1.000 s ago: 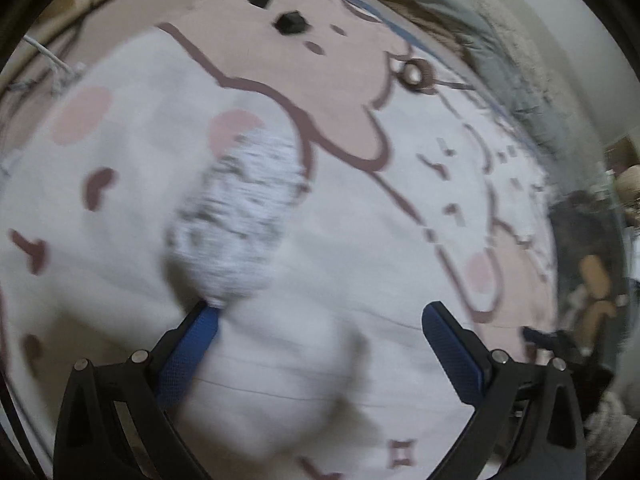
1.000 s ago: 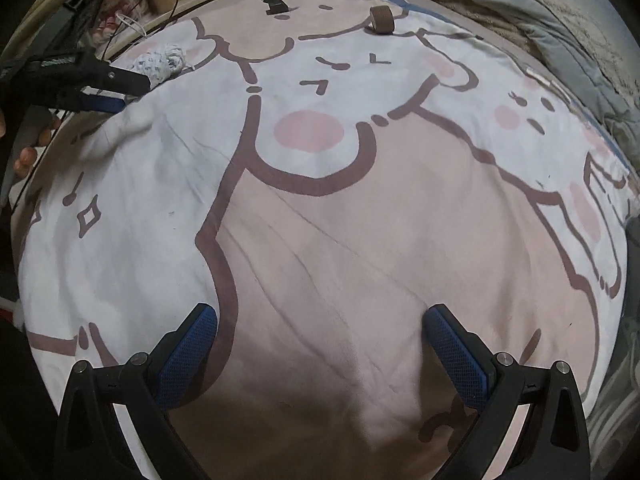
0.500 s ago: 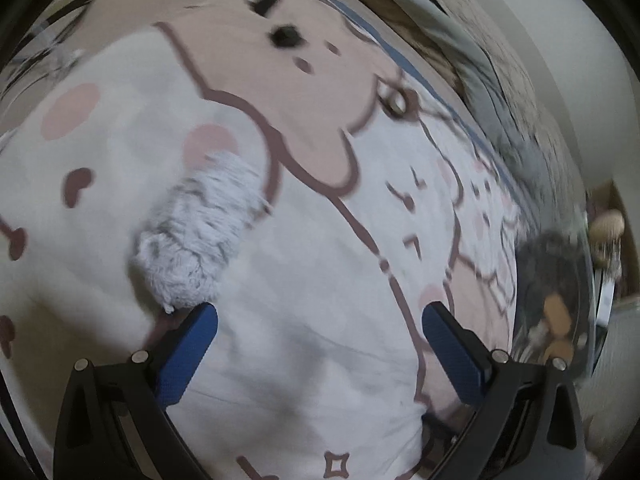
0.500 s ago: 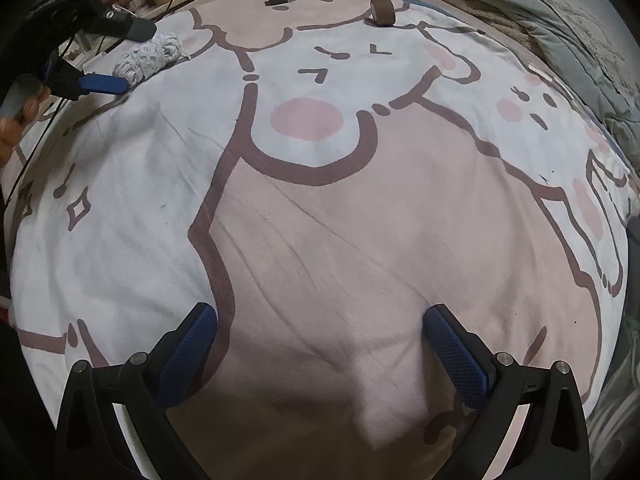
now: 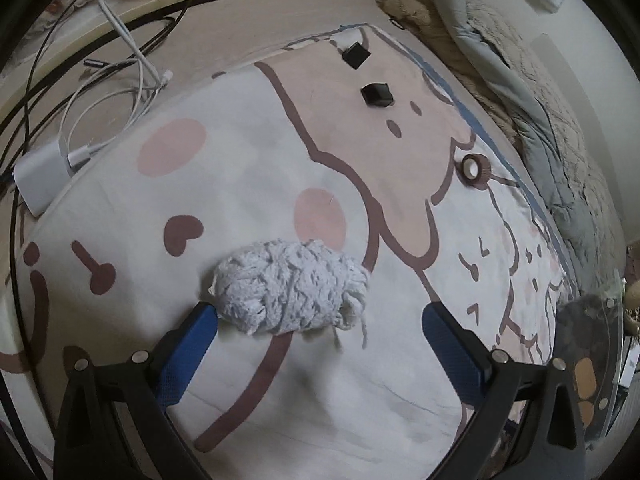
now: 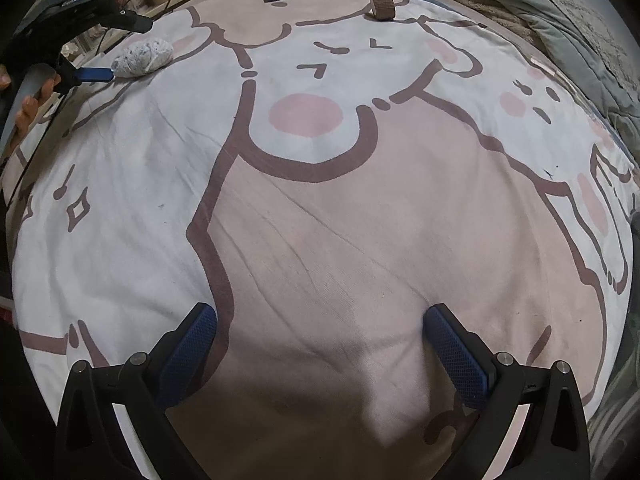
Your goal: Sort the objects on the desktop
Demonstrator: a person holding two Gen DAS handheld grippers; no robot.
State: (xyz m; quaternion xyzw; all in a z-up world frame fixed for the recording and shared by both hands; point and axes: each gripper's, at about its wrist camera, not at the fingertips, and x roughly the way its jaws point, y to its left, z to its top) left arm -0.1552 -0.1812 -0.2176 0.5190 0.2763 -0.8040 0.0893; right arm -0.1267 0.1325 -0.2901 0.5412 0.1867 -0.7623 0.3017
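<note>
Bed sheet point(image 5: 248, 184), cartoon print, carries everything. Left hand-held gripper point(image 5: 320, 320), fingers spread, has swung square onto white yarn bundle point(image 5: 290, 288); bundle now just ahead, touching its left fingertip, ungripped — pickup looks imminent. Right hand-held gripper point(image 6: 320, 322) spread, nothing between fingers. Far ahead: brown tape roll point(image 5: 475, 168), two black items point(image 5: 376, 95), identity unclear. Sorting destination nowhere visible.
</note>
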